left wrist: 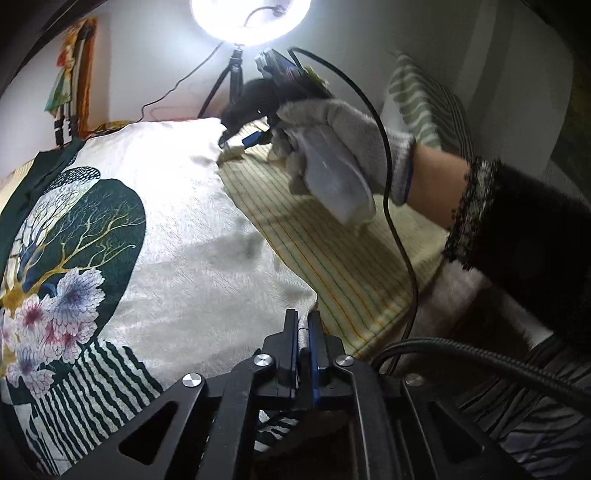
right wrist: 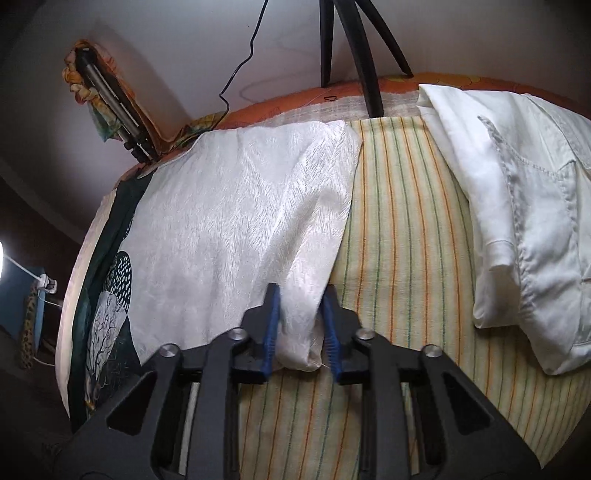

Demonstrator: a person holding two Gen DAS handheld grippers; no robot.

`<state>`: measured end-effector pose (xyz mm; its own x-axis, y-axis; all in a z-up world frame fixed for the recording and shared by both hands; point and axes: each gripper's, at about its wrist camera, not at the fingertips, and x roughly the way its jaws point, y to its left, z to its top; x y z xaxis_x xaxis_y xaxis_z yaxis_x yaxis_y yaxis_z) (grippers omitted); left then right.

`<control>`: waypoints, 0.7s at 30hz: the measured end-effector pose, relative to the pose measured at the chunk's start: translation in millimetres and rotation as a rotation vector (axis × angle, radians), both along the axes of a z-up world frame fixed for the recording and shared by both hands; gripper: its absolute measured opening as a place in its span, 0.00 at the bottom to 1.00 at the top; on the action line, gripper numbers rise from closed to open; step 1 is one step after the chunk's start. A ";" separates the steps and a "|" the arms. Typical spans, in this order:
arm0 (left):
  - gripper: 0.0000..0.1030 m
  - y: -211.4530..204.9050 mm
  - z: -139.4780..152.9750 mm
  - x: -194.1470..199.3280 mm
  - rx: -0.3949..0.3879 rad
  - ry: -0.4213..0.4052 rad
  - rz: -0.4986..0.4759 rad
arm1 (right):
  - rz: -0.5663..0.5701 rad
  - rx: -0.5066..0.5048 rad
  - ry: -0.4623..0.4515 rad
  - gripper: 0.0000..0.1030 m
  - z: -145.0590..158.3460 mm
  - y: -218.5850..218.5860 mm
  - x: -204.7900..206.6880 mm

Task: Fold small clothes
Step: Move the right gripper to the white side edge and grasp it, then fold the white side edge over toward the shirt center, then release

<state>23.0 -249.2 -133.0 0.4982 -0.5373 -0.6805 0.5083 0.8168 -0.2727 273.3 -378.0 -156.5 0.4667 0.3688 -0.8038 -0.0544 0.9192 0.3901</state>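
Observation:
A white textured garment (left wrist: pixel 177 229) with a dark green tree-and-flower print lies spread on the striped cover. At the bottom of the left wrist view my left gripper (left wrist: pixel 303 325) is shut on the garment's near right edge, a thin strip of cloth showing between its blue pads. Farther back, a gloved hand (left wrist: pixel 332 147) holds my right gripper (left wrist: pixel 231 142) at the garment's far right corner. In the right wrist view the right gripper (right wrist: pixel 301 314) has a bunched fold of the same garment (right wrist: pixel 240 206) pressed between its blue pads.
The yellow striped cover (right wrist: pixel 406 240) lies under the garment. A folded white garment (right wrist: pixel 517 221) rests to the right. A ring light (left wrist: pixel 251 18) on a tripod (right wrist: pixel 354 55) stands at the far edge. A black cable (left wrist: pixel 388 166) hangs past the gloved hand.

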 end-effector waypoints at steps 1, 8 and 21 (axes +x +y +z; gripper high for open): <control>0.00 2.7 1.7 -0.3 -0.009 -0.002 0.007 | -0.005 0.012 0.005 0.11 -0.4 -0.3 0.7; 0.00 22.0 7.3 0.1 -0.068 0.014 0.047 | -0.031 0.044 -0.034 0.06 21.5 11.1 9.9; 0.00 95.2 18.5 2.2 -0.177 0.020 0.192 | 0.020 0.034 -0.138 0.04 78.8 81.6 31.0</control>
